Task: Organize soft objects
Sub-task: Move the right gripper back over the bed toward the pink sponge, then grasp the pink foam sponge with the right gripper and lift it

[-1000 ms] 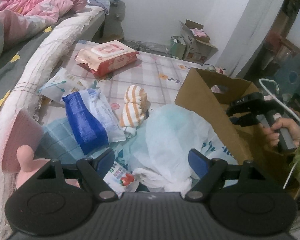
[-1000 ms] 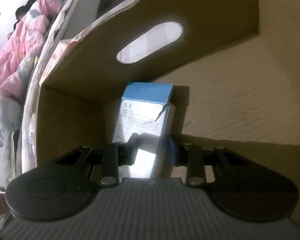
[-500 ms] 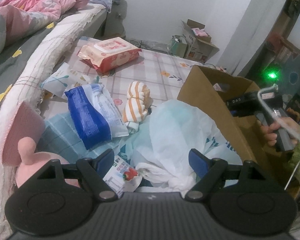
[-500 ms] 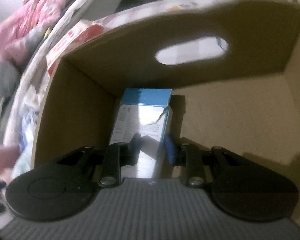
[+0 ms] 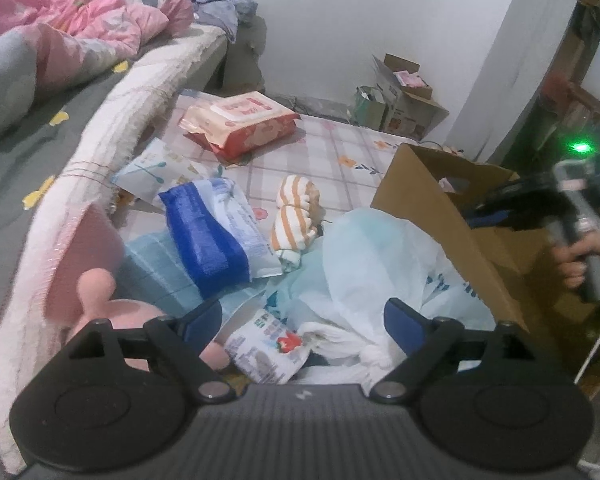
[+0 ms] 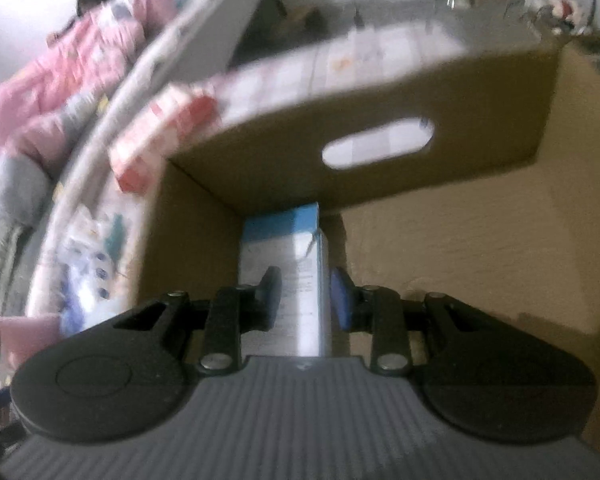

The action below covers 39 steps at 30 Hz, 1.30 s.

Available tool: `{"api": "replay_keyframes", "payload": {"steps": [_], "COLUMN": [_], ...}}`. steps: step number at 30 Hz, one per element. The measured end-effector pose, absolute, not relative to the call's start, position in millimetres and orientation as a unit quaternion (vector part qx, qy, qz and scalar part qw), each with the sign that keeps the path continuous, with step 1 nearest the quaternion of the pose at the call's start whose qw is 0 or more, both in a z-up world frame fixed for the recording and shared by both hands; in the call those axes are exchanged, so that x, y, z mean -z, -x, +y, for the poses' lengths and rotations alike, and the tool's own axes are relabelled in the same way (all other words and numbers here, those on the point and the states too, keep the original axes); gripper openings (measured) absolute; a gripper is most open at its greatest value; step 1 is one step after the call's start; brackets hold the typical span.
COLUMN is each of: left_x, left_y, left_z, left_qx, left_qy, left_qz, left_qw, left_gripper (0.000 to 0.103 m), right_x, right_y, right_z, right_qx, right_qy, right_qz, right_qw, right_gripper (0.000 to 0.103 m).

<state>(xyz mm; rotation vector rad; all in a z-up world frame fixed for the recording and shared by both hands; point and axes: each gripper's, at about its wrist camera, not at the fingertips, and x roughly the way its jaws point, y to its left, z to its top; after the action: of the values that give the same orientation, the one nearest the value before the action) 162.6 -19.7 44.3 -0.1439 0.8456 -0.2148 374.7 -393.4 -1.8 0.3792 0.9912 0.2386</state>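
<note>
In the left wrist view, the left gripper (image 5: 303, 322) hung over a heap of soft goods on a checked floor mat (image 5: 332, 152), its jaws wide and opening further, with nothing pressed between the blue pads (image 5: 404, 320); a small printed sachet with a red strawberry (image 5: 268, 346) and the knotted end of a white plastic bag (image 5: 376, 264) lay below the gap. Just beyond sat a blue and white soft pack (image 5: 216, 236), and beside it a rolled orange-striped cloth (image 5: 296, 220) rested on the mat. Farther off, a red and pink wet-wipes pack (image 5: 240, 120) lay flat, well apart from the rest. A pink plush toy (image 5: 100, 296) showed at the lower left against the edge of a mattress (image 5: 100, 152), on which a pink quilt (image 5: 72, 36) was bunched. An open cardboard box (image 5: 432, 216) stood to the right of the plastic bag, touching it, and above the box a person's hand (image 5: 576, 260) held the right gripper (image 5: 504, 208), blurred, with a green light glowing behind it. In the right wrist view, blurred throughout, the right gripper (image 6: 305, 292) pointed down into that cardboard box (image 6: 460, 240), whose far wall had an oval handle hole (image 6: 378, 143). Its fingers (image 6: 342, 294) stood narrow on either side of a white carton with a blue top (image 6: 286, 252), which stood upright in the box's far corner; whether the pads pressed on the carton or merely flanked it could not be told.
</note>
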Motion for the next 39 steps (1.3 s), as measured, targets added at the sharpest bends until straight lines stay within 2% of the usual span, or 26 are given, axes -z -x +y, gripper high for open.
{"api": "replay_keyframes", "payload": {"steps": [9,16,18,22,28,34,39], "left_x": [-52,-51,-51,-47,-36,-32,-21], "left_y": [-117,-80,-73,-73,-101,-133,-154], "left_z": [1,41,54,78,103,111,118], "left_qx": [0.1,0.084,0.071,0.037,0.002,-0.01,0.002], "left_qy": [0.056,0.074,0.081,0.081,0.081,0.071,0.077], "left_qz": [0.368,0.337,0.327,0.319,0.327,0.326,0.347], "left_qw": [0.923,0.935,0.939,0.944,0.941,0.943,0.935], "left_gripper": [0.095,0.095,0.095,0.095,0.077,0.066,0.042], "right_x": [-88,-96,-92,-83,-63,-35,-9], "right_y": [-265,-224,-220,-226,-261,-305,-333], "right_z": [-372,-290,-262,-197,-118,-60,-30], "right_qx": [-0.145,-0.233,-0.261,-0.313,-0.336,-0.343,-0.33], "right_qy": [-0.177,-0.19,-0.196,-0.204,-0.206,-0.203,-0.199], "right_qz": [0.383,0.378,0.386,0.415,0.45,0.49,0.527], "right_qw": [0.895,0.876,0.863,0.83,0.802,0.775,0.757], "right_gripper": [0.03,0.036,0.043,0.044,0.045,0.057,0.057]}}
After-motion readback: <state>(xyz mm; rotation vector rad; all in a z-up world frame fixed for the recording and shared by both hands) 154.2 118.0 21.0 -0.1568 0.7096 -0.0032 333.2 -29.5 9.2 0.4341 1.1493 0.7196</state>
